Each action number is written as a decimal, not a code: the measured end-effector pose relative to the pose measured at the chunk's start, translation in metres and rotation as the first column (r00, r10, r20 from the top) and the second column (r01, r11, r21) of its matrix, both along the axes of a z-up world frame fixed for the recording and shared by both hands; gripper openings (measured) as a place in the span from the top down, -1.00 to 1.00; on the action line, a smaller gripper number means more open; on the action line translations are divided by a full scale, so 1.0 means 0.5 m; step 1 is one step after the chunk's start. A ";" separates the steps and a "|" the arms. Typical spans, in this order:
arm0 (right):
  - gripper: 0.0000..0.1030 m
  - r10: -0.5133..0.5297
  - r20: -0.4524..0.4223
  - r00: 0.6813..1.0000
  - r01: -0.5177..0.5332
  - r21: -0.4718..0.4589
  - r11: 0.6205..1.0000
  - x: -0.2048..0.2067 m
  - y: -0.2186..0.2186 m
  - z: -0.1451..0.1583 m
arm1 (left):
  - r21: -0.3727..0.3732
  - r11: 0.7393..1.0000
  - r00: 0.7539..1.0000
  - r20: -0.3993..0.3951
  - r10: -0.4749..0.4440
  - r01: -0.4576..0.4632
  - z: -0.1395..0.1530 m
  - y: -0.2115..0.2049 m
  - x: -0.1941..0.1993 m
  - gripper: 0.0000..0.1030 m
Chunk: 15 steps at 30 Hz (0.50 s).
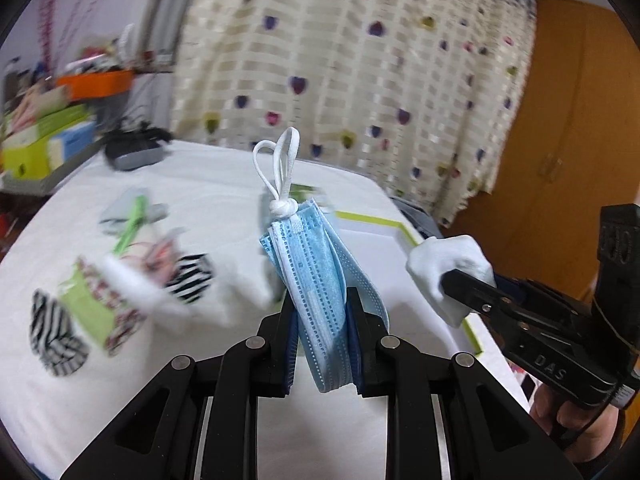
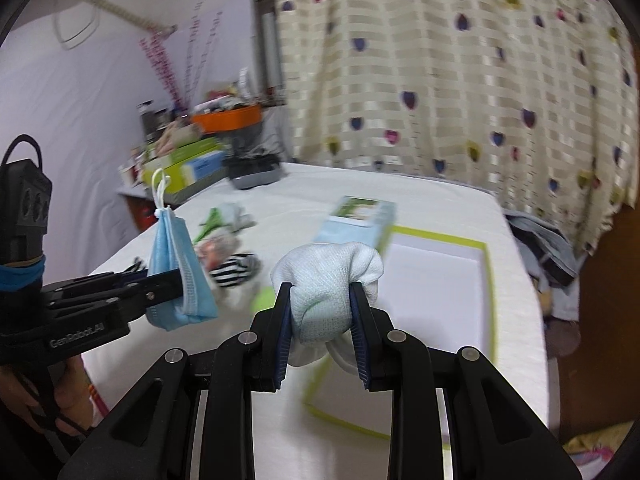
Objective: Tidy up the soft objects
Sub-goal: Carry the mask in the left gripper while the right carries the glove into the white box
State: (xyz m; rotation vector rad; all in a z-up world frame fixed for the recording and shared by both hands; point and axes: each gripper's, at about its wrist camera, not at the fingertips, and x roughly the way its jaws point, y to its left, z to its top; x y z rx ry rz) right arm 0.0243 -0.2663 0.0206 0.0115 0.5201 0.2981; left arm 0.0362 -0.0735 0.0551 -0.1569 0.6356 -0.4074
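Two handheld grippers were raised above a table covered in a white cloth (image 2: 400, 208), each carrying one soft item. The left gripper (image 1: 322, 304) was pinching a bundle of blue face masks (image 1: 316, 280), folded and tied at the top with their white ear loops, which stood up in a knot above the jaws. The right gripper (image 2: 322, 308) was pinching a bunched white sock or glove (image 2: 328, 280); which of the two could not be told. A shallow white box with a lime-green rim (image 2: 486, 256) lay open on the cloth, below and just beyond the right gripper, and the part of its inside that showed appeared empty, so it was probably where the items were meant to go. A pale blue lid or carton (image 2: 360, 220) leaned at its far edge. Further left on the cloth, a loose, blurred heap of soft things (image 1: 132, 276) waited: black-and-white striped socks, a green-and-red patterned piece, something grey with a green strip. As a judgement, the sorting looked to be at an early stage: two items lifted and on their way, nothing visibly packed, and most of the pile untouched. A patterned curtain (image 2: 460, 80) hung behind the table, and cluttered shelves (image 2: 192, 152) stood at the far left.
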 end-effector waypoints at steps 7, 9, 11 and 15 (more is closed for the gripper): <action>0.46 -0.081 -0.050 0.995 0.082 0.023 0.996 0.018 -0.069 -0.028 | 0.023 0.994 0.994 -0.016 -0.109 0.109 -0.009 -0.087 0.025 0.61; 0.46 -0.091 -0.067 0.994 0.093 0.024 0.995 0.024 -0.081 -0.040 | 0.031 0.990 0.990 -0.026 -0.138 0.139 -0.015 -0.109 0.031 0.61; 0.46 -0.106 -0.093 0.990 0.109 0.025 0.994 0.036 -0.095 -0.056 | 0.041 0.985 0.985 -0.041 -0.167 0.168 -0.022 -0.135 0.043 0.61; 0.46 -0.128 -0.124 0.984 0.133 0.035 0.990 0.056 -0.123 -0.078 | 0.057 0.978 0.978 -0.072 -0.197 0.201 -0.039 -0.167 0.064 0.61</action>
